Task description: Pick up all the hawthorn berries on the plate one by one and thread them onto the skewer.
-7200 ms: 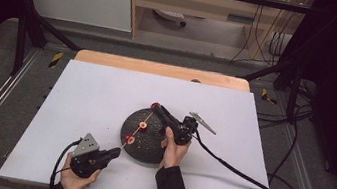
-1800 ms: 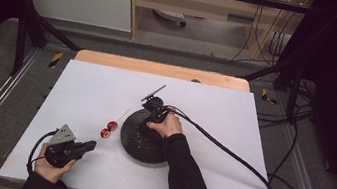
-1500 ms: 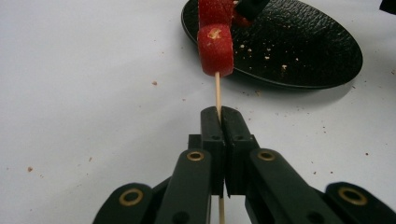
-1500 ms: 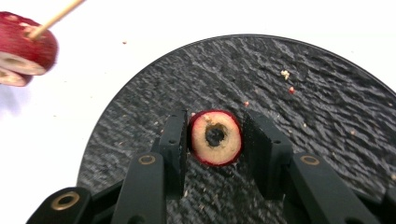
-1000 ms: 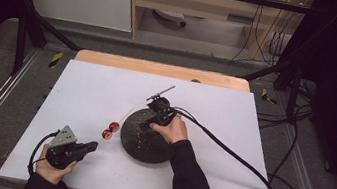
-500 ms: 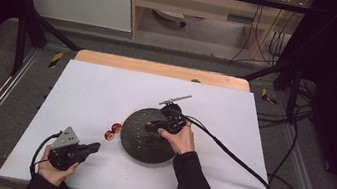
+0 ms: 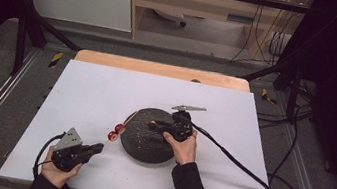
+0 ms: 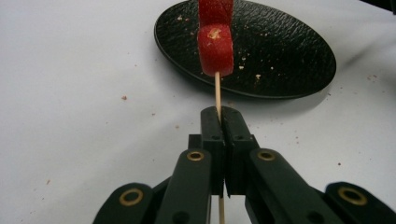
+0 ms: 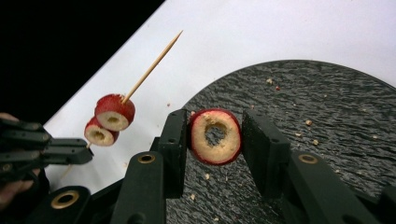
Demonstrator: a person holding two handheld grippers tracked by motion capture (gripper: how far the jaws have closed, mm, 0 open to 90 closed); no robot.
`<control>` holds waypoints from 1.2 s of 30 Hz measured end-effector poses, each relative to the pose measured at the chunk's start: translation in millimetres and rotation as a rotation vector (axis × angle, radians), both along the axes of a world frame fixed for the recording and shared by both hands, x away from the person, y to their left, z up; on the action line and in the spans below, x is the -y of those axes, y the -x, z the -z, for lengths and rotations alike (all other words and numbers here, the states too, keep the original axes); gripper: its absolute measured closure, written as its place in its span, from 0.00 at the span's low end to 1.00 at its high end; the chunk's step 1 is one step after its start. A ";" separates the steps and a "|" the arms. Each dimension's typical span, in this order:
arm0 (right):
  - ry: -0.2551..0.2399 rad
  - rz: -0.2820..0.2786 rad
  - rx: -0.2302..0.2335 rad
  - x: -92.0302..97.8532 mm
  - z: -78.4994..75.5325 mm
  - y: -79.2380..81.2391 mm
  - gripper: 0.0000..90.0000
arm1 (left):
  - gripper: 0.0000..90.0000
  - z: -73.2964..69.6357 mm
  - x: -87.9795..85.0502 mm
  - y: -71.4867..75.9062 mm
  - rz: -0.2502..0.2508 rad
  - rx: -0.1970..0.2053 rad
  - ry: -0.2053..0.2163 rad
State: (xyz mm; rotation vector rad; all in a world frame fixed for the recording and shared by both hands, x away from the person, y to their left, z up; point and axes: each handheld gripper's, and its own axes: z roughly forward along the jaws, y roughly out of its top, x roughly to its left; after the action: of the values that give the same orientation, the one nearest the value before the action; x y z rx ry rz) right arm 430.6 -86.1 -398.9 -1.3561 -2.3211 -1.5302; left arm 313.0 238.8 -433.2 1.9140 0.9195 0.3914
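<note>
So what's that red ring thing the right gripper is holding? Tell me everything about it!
The red ring looks like a slice of fruit: a thin dark-red skin around pale, crumbly-looking flesh, with a round hole cut through its middle. It stands on edge, its cut face toward the camera, pinched at its two sides between the jaws of the right gripper. It hangs just above the black plate, which is dotted with crumbs. Nothing but the jaws touches it.

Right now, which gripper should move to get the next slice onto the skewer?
Right. The right gripper already holds a cored slice over the plate, free to travel. The left gripper clamps the skewer, tip aimed that way, so it should just hold steady.
</note>
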 end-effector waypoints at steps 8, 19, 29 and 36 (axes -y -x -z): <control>-0.126 0.079 0.017 8.0 8.2 7.2 0.69 | 0.98 -0.5 9.6 3.4 0.004 0.007 0.013; -0.277 0.190 0.066 14.2 16.1 14.1 0.69 | 0.98 0.5 18.0 6.4 -0.017 0.010 0.032; -0.387 0.259 0.115 14.8 14.1 15.6 0.69 | 0.98 0.2 24.7 9.0 -0.029 0.017 0.049; -0.443 0.299 0.141 15.8 9.7 15.4 0.69 | 0.98 0.5 28.7 10.5 -0.034 0.023 0.058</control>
State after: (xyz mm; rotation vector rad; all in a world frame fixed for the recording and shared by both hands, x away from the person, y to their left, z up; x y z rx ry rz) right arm 415.2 -101.9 -408.6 -1.5536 -1.7360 -2.1259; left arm 302.5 210.0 -433.7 1.8401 0.9393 0.4015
